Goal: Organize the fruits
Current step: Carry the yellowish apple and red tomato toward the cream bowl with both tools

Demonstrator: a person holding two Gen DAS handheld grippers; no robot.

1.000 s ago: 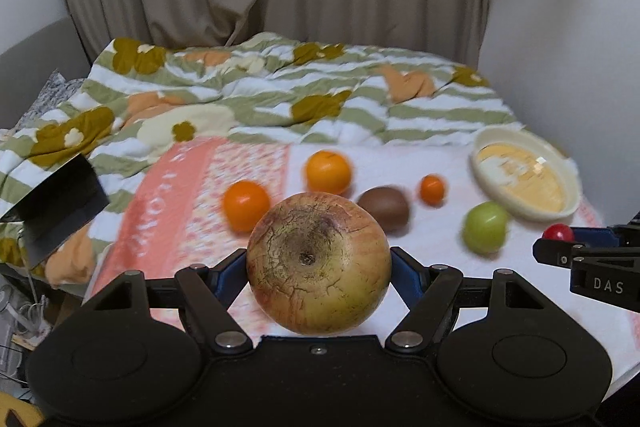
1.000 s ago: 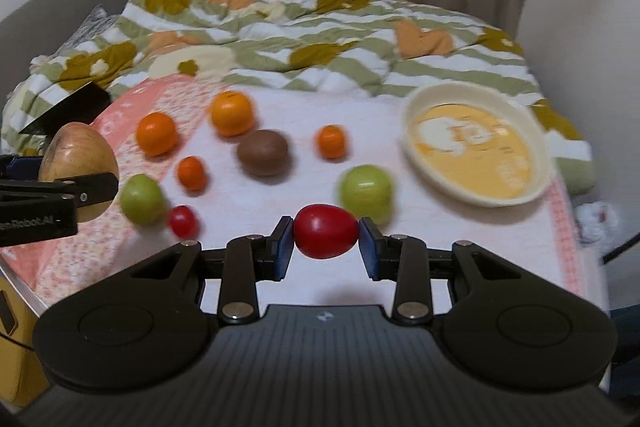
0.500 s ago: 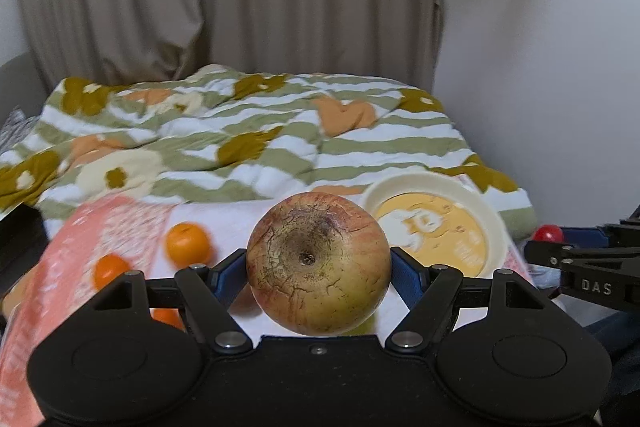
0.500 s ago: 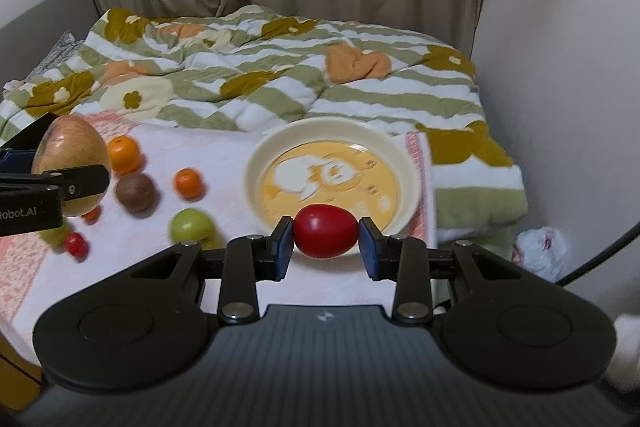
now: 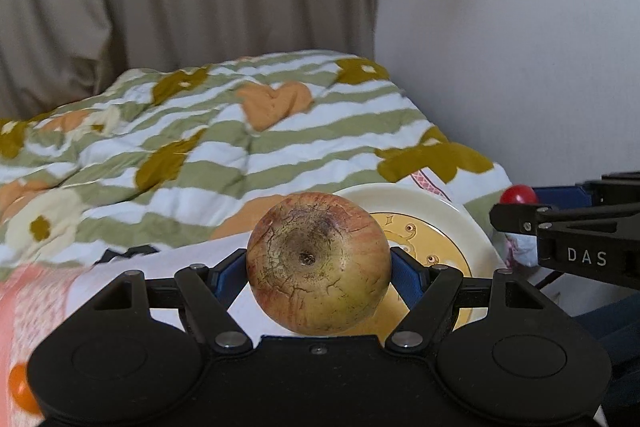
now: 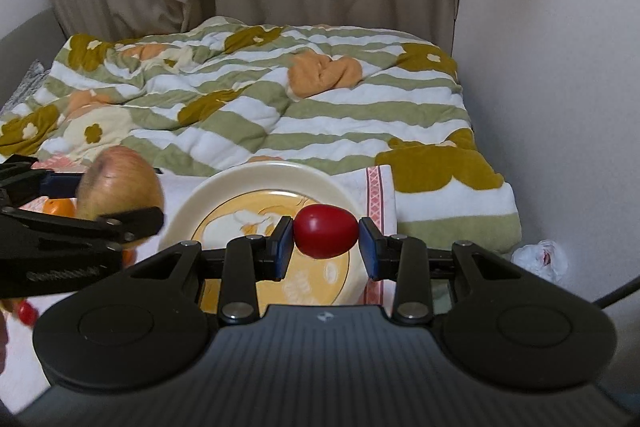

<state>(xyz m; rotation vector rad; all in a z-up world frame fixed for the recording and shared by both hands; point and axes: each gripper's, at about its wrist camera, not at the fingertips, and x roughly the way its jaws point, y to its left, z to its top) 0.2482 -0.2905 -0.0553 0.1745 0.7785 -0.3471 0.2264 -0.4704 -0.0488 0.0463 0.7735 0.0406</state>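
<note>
My left gripper [image 5: 319,263] is shut on a large yellow-red apple [image 5: 318,261], held in the air at the left rim of a cream plate [image 5: 416,201] with a yellow picture. My right gripper [image 6: 325,237] is shut on a small red tomato [image 6: 325,235], hovering over the same plate [image 6: 256,183]. In the right wrist view the apple [image 6: 120,183] hangs left of the plate in the left gripper. In the left wrist view the red tomato [image 5: 519,194] shows at the right in the other gripper. The plate lies on a white and pink cloth [image 6: 378,187].
A green-striped flowered quilt [image 6: 280,107] covers the bed behind the plate. An orange [image 5: 18,389] and another small red tomato [image 6: 27,311] lie on the cloth at the left. A white wall [image 6: 560,67] stands close on the right, curtains behind, and a crumpled bag [image 6: 540,259] lies by the bed's edge.
Both grippers have swept to the right with their fruit, from over the spread of loose fruit to the plate. The loose fruit has slid out of view at the left.
</note>
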